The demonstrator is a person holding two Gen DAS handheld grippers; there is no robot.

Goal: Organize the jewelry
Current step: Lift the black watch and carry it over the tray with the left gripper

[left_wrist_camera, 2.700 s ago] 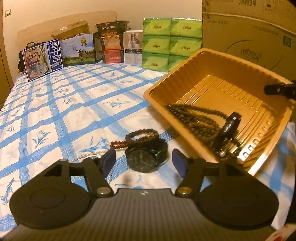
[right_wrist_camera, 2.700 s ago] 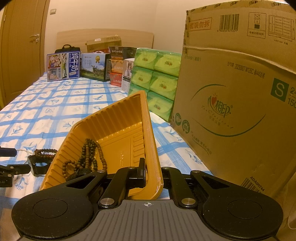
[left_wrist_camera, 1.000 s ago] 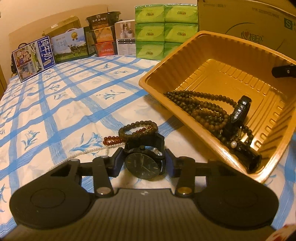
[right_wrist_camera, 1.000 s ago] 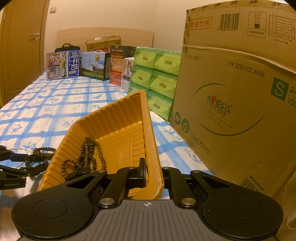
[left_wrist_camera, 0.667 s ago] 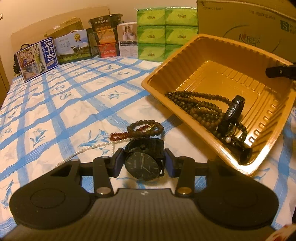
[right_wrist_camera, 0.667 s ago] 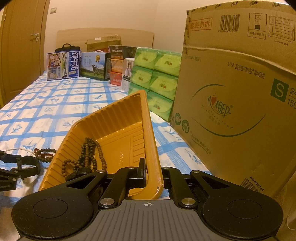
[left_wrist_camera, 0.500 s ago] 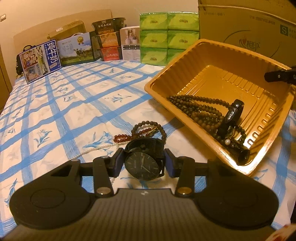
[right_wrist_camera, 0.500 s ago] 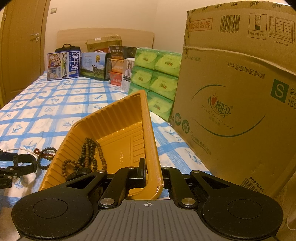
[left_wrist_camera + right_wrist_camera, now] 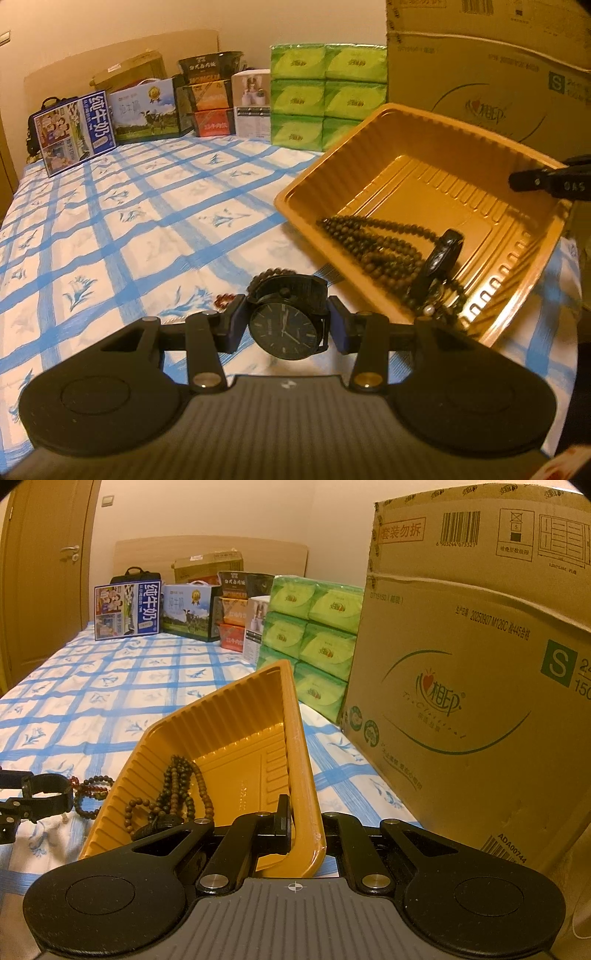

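Observation:
My left gripper [image 9: 287,325] is shut on a black wristwatch [image 9: 286,326], its blue pads pressing the case from both sides, and holds it just above the bed. Behind the watch lie a dark bead bracelet [image 9: 275,273] and a red bead bracelet [image 9: 223,300] on the sheet. An orange plastic tray [image 9: 524,295] stands tilted at the right, holding a long dark bead necklace [image 9: 373,243] and a black bangle [image 9: 441,258]. My right gripper [image 9: 304,827] is shut on the tray's near rim [image 9: 306,801] and keeps it tipped. The left gripper with the watch [image 9: 46,794] shows at the right wrist view's left edge.
The bed has a blue-checked sheet [image 9: 147,229]. A big cardboard box [image 9: 480,686] stands right of the tray, green tissue packs [image 9: 328,96] behind it. Milk cartons and gift boxes [image 9: 144,110] line the headboard. A door [image 9: 44,583] is at far left.
My left gripper closed on the watch and lifted it off the sheet, rising away from the bracelets. The right gripper and the tilted tray stayed put.

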